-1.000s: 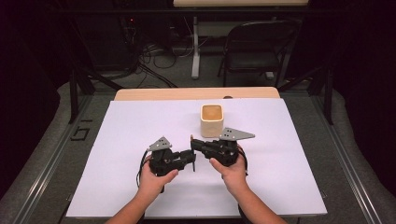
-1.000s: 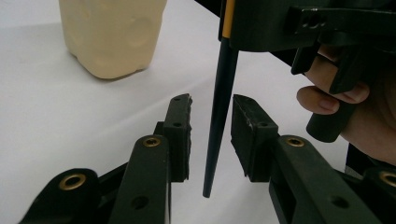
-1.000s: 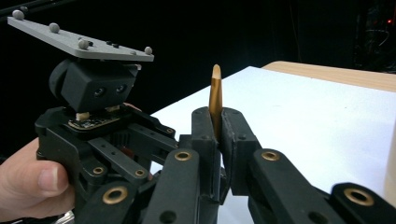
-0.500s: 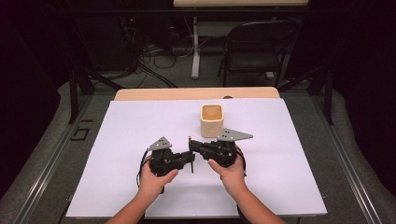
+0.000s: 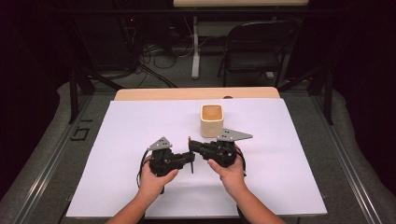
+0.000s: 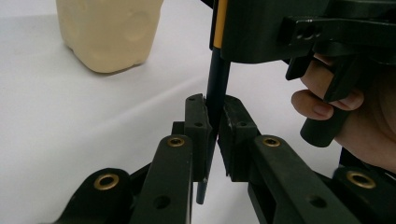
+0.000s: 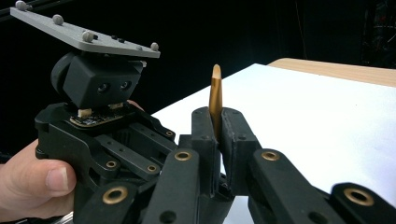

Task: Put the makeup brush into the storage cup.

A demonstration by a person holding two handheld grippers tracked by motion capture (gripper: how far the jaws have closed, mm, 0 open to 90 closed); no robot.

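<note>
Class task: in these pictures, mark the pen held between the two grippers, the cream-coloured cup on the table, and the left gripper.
pen (image 6: 215, 88), left gripper view, on its dark barrel above the jaws.
cream cup (image 5: 211, 121), high view, on its front wall.
left gripper (image 6: 213, 135), left gripper view, between its fingertips, shut on the pen.

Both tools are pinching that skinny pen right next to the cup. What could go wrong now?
The pen is clamped by both the left tool and the right tool; pulling unevenly might bend it or make it slip. The cup stands close behind, so a sudden jerk could knock it over.
</note>
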